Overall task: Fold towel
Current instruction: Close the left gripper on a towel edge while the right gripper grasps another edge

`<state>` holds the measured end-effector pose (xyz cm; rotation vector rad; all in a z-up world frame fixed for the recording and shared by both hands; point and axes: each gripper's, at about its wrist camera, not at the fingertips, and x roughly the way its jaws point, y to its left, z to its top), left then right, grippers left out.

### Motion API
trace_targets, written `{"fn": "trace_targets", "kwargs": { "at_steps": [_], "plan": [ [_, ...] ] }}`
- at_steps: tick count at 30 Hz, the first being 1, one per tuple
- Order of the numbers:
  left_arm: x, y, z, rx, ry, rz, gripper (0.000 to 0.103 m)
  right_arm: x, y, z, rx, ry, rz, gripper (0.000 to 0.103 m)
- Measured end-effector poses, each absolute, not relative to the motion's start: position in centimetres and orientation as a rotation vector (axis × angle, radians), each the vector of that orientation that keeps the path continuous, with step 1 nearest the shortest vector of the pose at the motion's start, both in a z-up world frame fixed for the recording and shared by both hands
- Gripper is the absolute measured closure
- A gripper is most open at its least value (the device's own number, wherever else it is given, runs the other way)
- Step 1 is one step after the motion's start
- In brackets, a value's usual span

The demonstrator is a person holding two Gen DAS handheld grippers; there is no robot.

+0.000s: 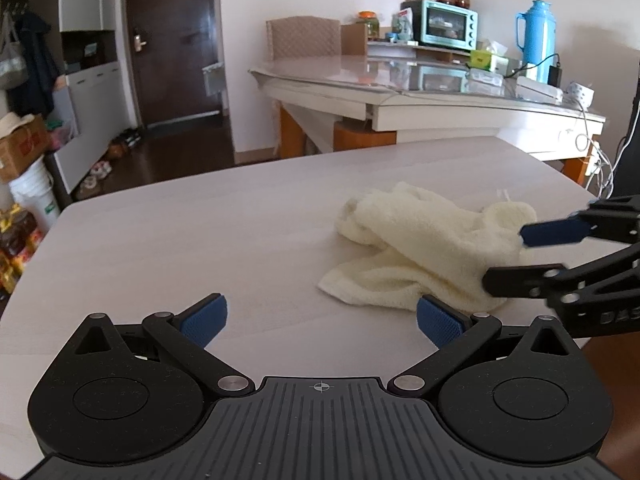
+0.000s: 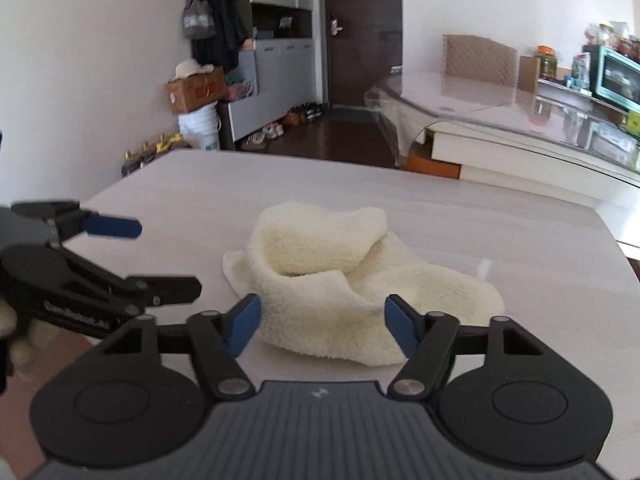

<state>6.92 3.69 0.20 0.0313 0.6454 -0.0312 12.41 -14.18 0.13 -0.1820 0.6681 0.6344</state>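
Towel lies crumpled on table, both grippers' fingers spread wide, empty.

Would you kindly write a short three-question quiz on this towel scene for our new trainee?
1. True or false: the towel lies flat and neatly folded.
2. Which gripper has the towel between its open fingers: A) left gripper B) right gripper?
3. Fill in: the towel rests on the ____.

Key: 1 false, it is crumpled; 2 B; 3 table.
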Motion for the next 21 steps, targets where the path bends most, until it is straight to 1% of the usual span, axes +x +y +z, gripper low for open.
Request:
{"fn": "trace_targets", "kwargs": {
  "at_steps": [1, 4, 10, 15, 18, 20, 21],
  "plan": [
    [7.1, 3.7, 0.2, 0.031, 0.647, -0.04, 0.0, 12.6, -14.2, 0.0, -0.181, 0.673, 0.636, 0.075],
    [7.8, 3.6, 0.2, 0.036, 0.648, -0.078, 0.0, 13.8, -14.9, 0.0, -0.135, 0.666, 0.62, 0.087],
    [10.0, 2.4, 0.2, 0.069, 0.643, -0.186, 0.0, 16.1, -18.5, 1.8, 0.021, 0.596, 0.538, 0.087],
    [12.4, 0.6, 0.0, 0.079, 0.648, -0.308, 0.002, 17.6, -21.1, 2.1, 0.141, 0.622, 0.546, 0.087],
    [13.8, -0.8, -0.4, 0.099, 0.656, -0.374, 0.004, 18.1, -21.9, 1.9, 0.149, 0.634, 0.541, 0.087],
    [14.5, -1.3, -0.7, 0.092, 0.671, -0.415, 0.01, 18.5, -22.5, 1.8, 0.158, 0.642, 0.542, 0.087],
    [14.8, -1.6, -0.8, 0.093, 0.679, -0.432, 0.027, 18.6, -22.6, 1.8, 0.161, 0.644, 0.543, 0.087]
  ]
}}
